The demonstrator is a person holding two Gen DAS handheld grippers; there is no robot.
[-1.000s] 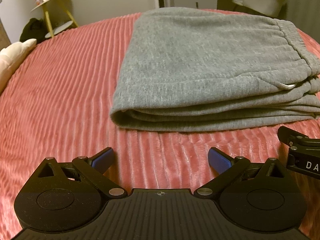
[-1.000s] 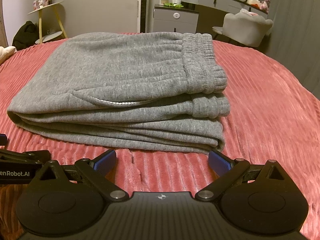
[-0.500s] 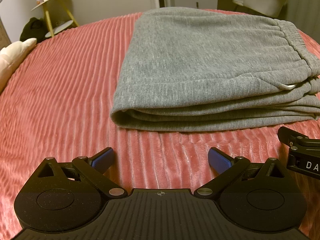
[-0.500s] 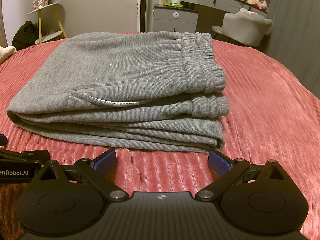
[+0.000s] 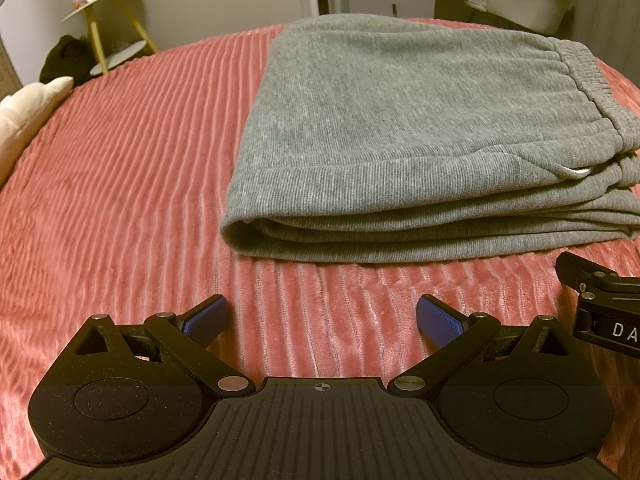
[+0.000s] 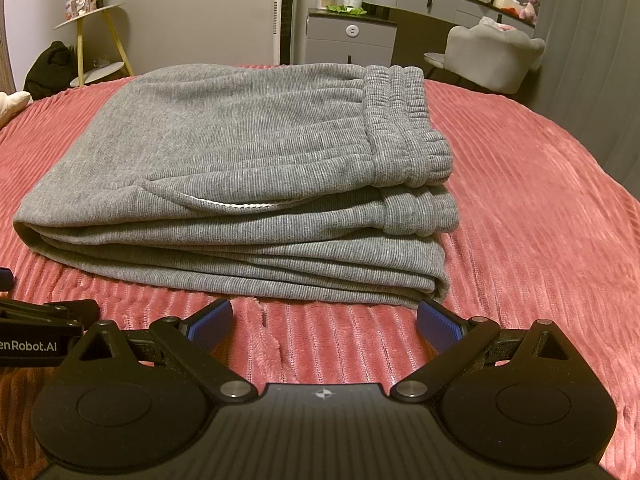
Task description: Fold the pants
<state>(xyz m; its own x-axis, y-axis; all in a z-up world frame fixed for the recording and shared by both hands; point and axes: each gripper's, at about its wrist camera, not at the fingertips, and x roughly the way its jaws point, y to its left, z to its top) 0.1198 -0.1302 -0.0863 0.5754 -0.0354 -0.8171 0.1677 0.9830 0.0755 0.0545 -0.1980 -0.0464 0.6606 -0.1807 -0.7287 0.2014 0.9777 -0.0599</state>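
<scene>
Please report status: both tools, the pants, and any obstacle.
Left tool open, empty, short of the pants. Right tool open, empty, same. Gray pants folded in a stack on the red bedspread. Nothing in the way.

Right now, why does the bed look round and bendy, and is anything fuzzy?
Left wrist view: the fisheye lens bows the pink bedspread into a dome; the pants look sharp, with dark corners at the frame's edge. Right wrist view: the same bending, the pants crisp, the light dim and yellowish, far furniture softer.
</scene>
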